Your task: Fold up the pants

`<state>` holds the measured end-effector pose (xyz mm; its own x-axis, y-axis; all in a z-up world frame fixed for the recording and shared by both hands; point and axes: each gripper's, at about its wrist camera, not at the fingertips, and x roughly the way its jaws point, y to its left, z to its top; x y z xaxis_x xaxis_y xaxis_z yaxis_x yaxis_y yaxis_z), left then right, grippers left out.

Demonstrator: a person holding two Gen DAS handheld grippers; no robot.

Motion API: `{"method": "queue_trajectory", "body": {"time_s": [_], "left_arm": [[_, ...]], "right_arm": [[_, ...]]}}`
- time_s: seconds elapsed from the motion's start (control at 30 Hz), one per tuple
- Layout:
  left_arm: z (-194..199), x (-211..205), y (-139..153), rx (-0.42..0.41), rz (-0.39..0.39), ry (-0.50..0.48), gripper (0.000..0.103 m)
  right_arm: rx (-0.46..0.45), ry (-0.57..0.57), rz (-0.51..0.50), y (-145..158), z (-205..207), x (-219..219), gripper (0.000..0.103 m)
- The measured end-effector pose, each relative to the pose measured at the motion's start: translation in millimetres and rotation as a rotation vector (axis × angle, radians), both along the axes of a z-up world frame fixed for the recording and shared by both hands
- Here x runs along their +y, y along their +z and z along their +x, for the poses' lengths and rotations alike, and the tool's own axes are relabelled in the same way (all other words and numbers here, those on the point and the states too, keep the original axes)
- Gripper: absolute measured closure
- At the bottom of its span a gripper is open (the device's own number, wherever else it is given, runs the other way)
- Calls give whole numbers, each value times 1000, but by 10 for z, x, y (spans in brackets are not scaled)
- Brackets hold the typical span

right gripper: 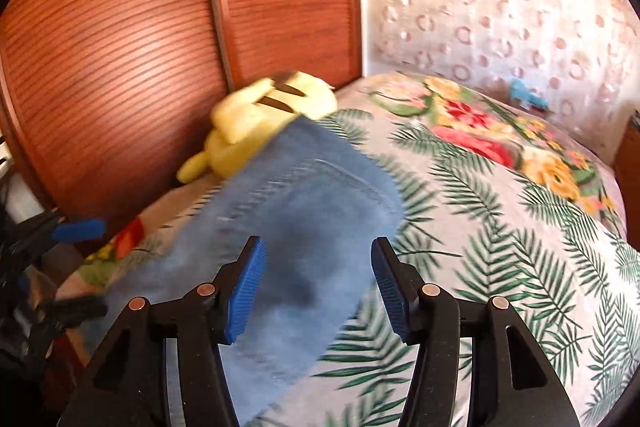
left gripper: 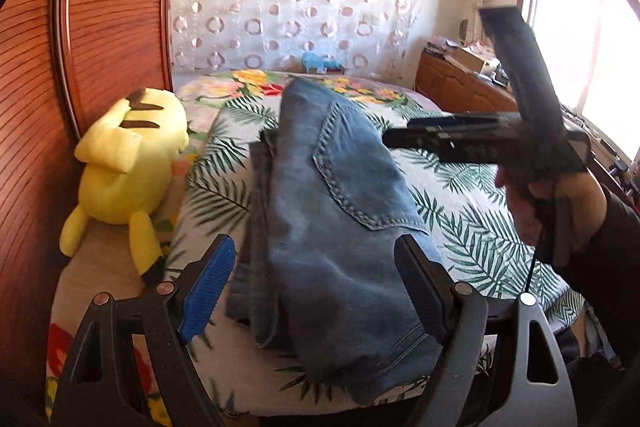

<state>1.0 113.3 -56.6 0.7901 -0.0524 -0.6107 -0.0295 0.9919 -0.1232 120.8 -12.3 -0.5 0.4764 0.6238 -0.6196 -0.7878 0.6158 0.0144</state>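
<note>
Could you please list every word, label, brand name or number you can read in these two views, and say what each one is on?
There is no readable text in either view.
Jeans: stitching only, no label showing.
Plush toy: stripes only, no tag visible.
Bedsheet: floral and leaf print, no lettering.
Clutter on the cabinet by the window: too small and blurred to read.
Left gripper and right gripper: no markings visible.

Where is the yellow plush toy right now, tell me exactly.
The yellow plush toy lies at the left edge of the bed against the wooden slatted wardrobe, left of the folded jeans; the right wrist view shows it just behind them.
</note>
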Motion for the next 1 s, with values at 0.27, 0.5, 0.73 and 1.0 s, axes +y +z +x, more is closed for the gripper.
{"method": "queue_trajectory", "body": {"time_s": [0.27,0.5,0.73,1.0], "left_arm": [[7,-78,-177,47,-3,-10,21],[44,-67,-283,70,-6,-14,21],[76,-21,-347,86,-24,-12,21],[130,64,-409,93,-69,-15,22]], "right_arm": [[31,-37,-22,20,157,189,45],[69,-25,-16,-28,319,224,40],[115,-17,-13,-164,543,314,31],[224,32,68,-327,818,309,20]]}}
